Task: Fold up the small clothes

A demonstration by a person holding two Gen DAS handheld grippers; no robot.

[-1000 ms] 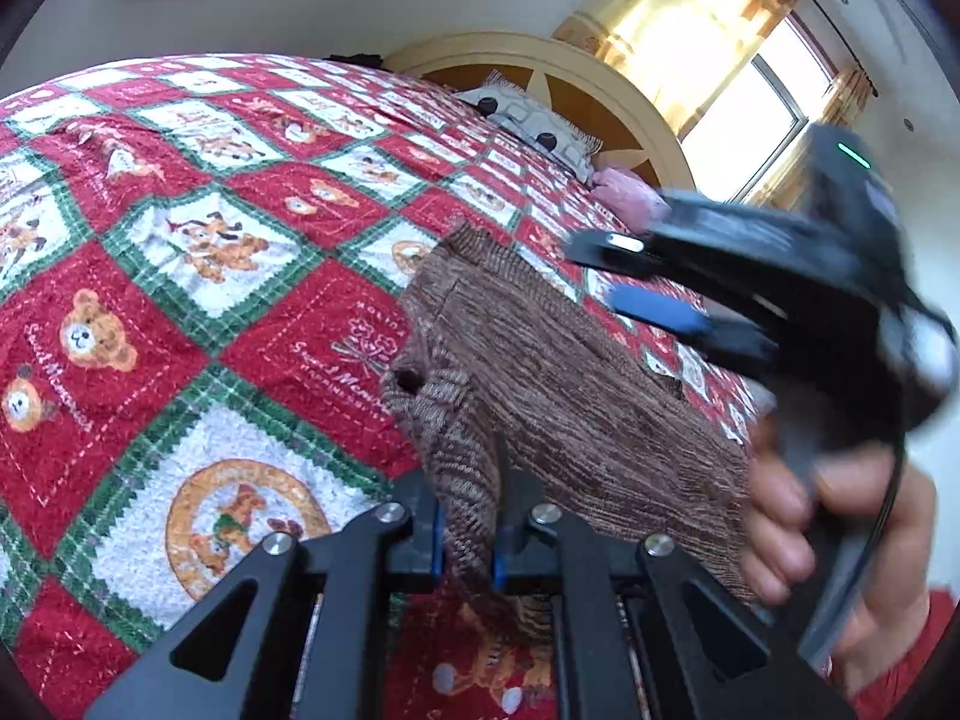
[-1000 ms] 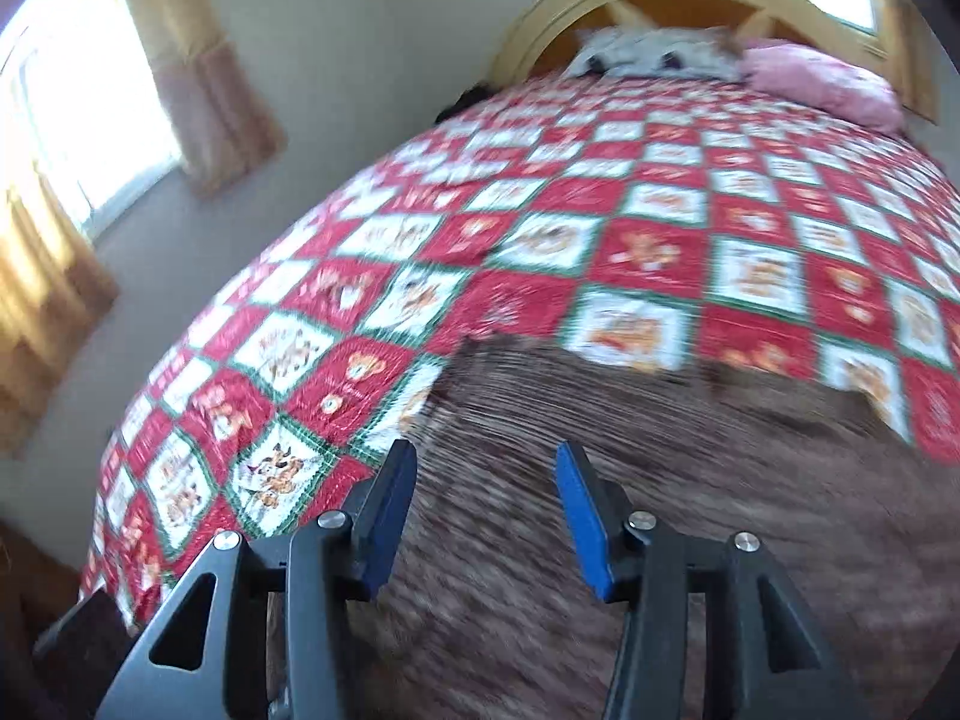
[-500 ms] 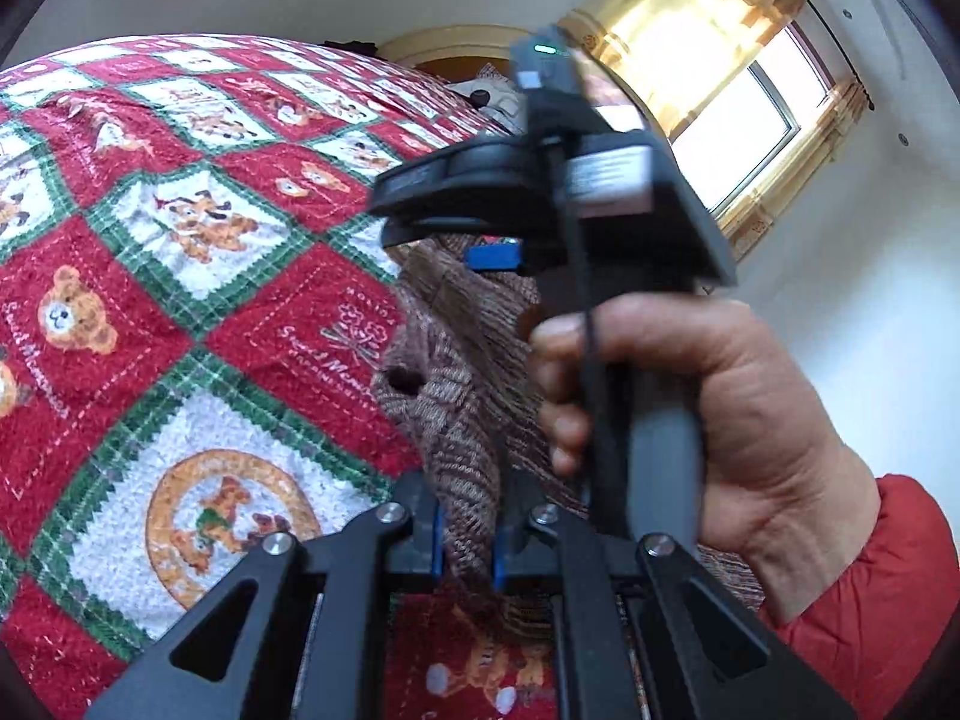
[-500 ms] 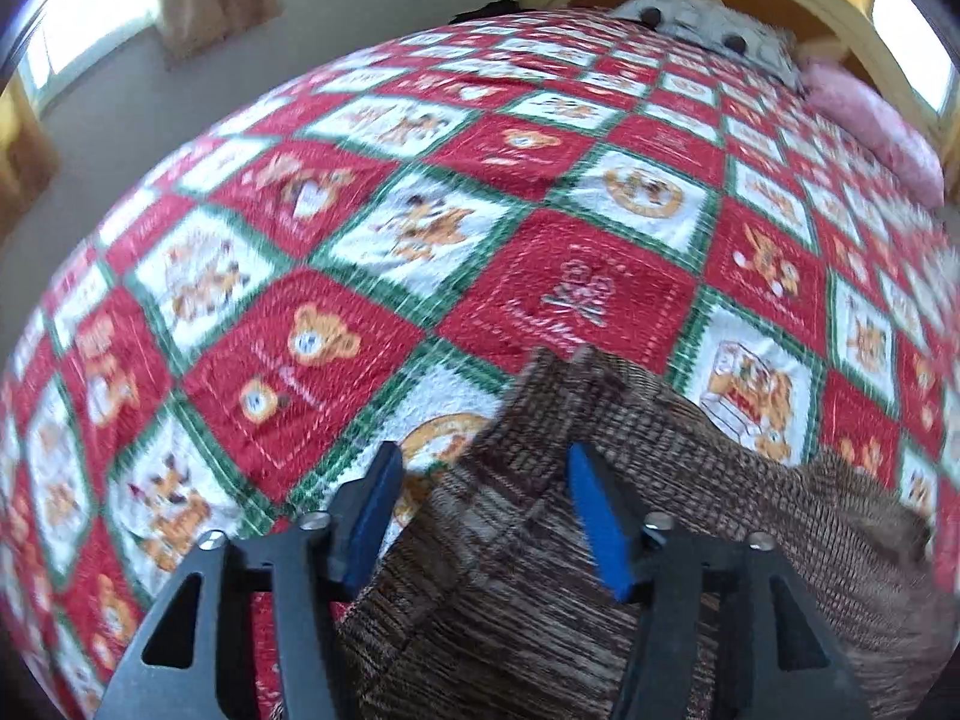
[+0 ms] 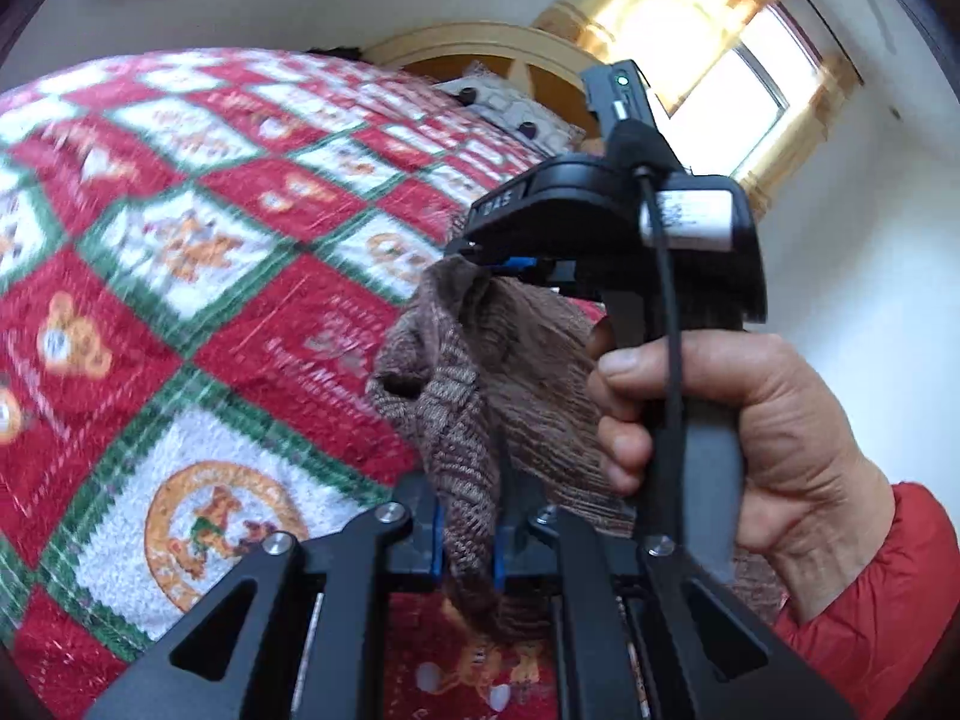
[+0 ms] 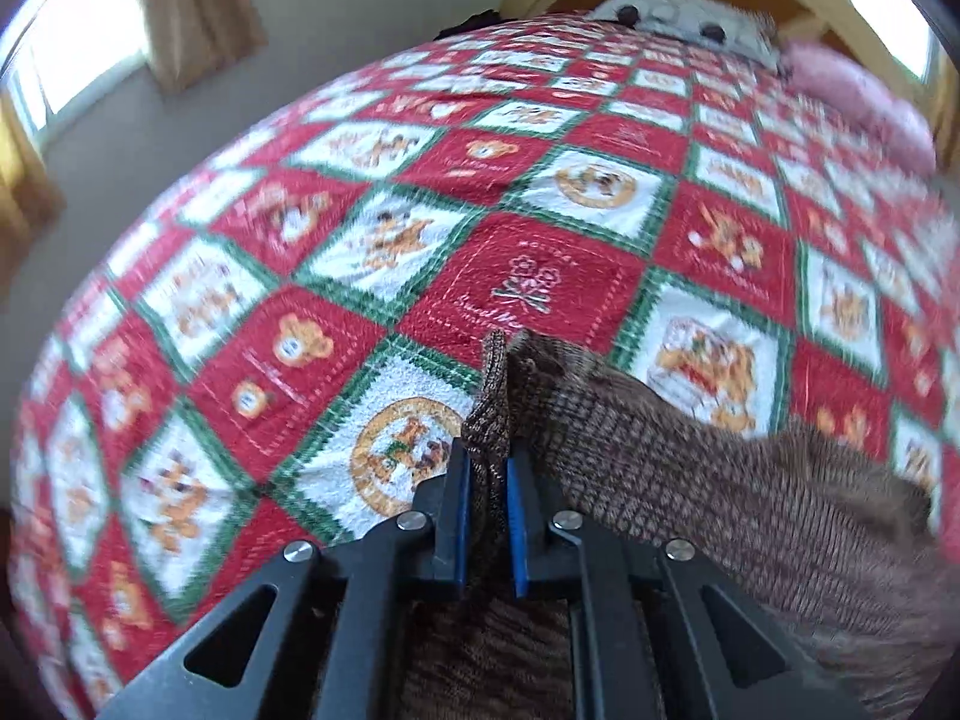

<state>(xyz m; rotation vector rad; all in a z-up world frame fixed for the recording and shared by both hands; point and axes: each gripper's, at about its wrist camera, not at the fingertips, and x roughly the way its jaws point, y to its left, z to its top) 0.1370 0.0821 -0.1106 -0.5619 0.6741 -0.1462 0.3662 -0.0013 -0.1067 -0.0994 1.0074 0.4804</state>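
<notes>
A small brown knit garment (image 5: 480,384) hangs above the red, green and white quilt (image 5: 210,276). My left gripper (image 5: 468,540) is shut on its near edge. My right gripper (image 6: 487,516) is shut on another edge of the brown knit garment (image 6: 690,480), which drapes off to the right in that view. In the left wrist view the right gripper (image 5: 510,264) and the hand holding it sit just ahead, pinching the garment's upper corner. Most of the cloth behind the hand is hidden.
The quilt (image 6: 360,228) covers a bed with a yellow arched headboard (image 5: 480,48). A patterned pillow (image 6: 678,18) and a pink cushion (image 6: 858,96) lie at the head. Curtained windows (image 5: 738,78) stand beyond the bed.
My right gripper moved left over the garment, then shut on its edge. The garment is now lifted and bunched between both grippers. The left gripper kept its hold.
</notes>
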